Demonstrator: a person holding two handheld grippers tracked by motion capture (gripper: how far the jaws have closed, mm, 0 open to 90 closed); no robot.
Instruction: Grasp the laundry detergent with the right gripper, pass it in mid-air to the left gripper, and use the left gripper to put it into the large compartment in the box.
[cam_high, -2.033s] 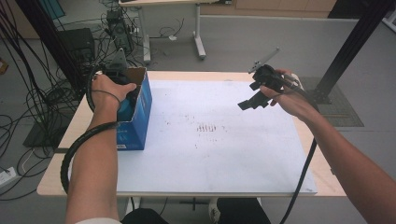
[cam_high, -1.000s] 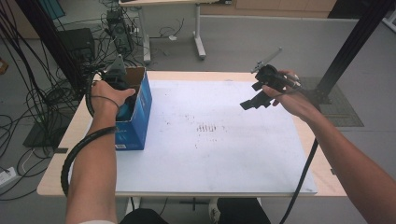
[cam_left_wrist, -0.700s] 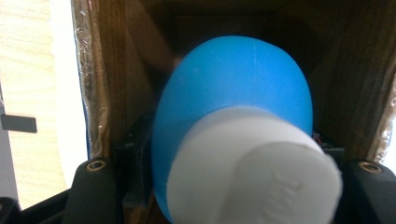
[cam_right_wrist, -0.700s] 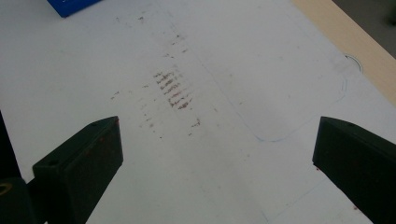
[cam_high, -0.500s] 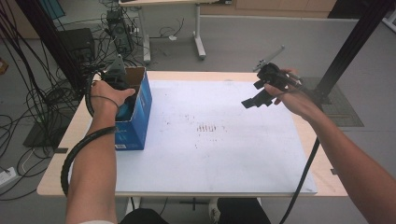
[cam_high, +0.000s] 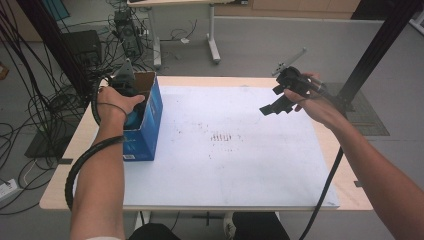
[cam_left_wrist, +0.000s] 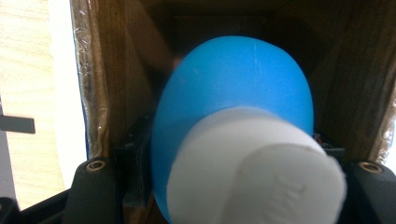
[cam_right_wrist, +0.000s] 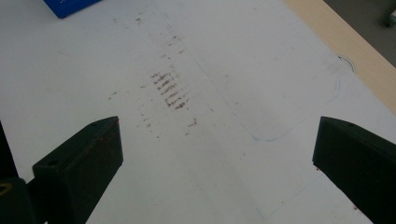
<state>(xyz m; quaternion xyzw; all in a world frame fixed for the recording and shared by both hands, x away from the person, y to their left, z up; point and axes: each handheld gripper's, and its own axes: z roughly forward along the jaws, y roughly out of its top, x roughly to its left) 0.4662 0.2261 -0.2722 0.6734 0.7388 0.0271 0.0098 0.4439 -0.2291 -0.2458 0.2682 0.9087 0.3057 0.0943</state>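
The left forearm reaches forward, wrist bent down, its hand (cam_high: 119, 102) gripping the left gripper (cam_high: 131, 95), jaws clamped close. The right arm stretches up and out, hand (cam_high: 320, 107) raised, right gripper (cam_high: 274, 106) aloft with jaws spread wide.

Surface (cam_high: 345, 165): pale wood top, mostly covered by a white sheet (cam_high: 240, 170) with faint brown smudges near its middle. Floor (cam_high: 250, 45): grey, evenly lit. Second desk (cam_high: 210, 30): white legs, at the far side. Black cables (cam_high: 30, 100): hanging and tangled on the floor at left. Black post (cam_high: 375, 55): slanting at right. Power strip (cam_high: 6, 189): white, on the floor at lower left.
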